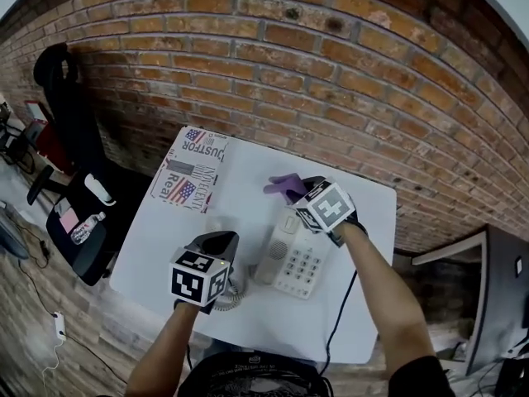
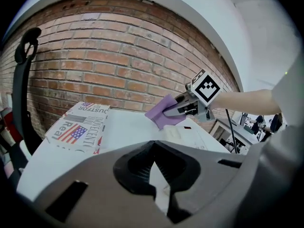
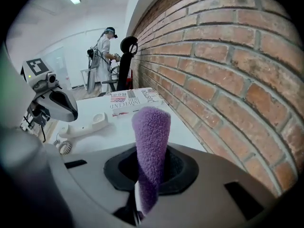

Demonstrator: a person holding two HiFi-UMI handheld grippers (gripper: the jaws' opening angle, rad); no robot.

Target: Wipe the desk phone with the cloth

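The phone (image 1: 299, 265) is sitting on the white table (image 1: 248, 180), a little right of the middle, with its handset (image 3: 83, 125) lying along its left side. The purple cloth (image 1: 283, 187) is hanging at the phone's far end, and the right gripper (image 1: 304, 190) is pinching it firmly between its jaws. The left gripper (image 1: 216, 243) is hovering near the phone's left side, jaws together around nothing.

The wiping looks barely begun. The person is probably best off laying the loose end flat on the casing and drawing it toward the near edge across the keys. Light pressure should keep the phone from sliding, and the left gripper could be steadying the base.

No view is showing clearly whether the cloth is touching the phone. It is also hard to tell whether the handset is resting in its cradle or on the table. The curly cord (image 1: 233, 294) is partly hiding behind the left gripper.
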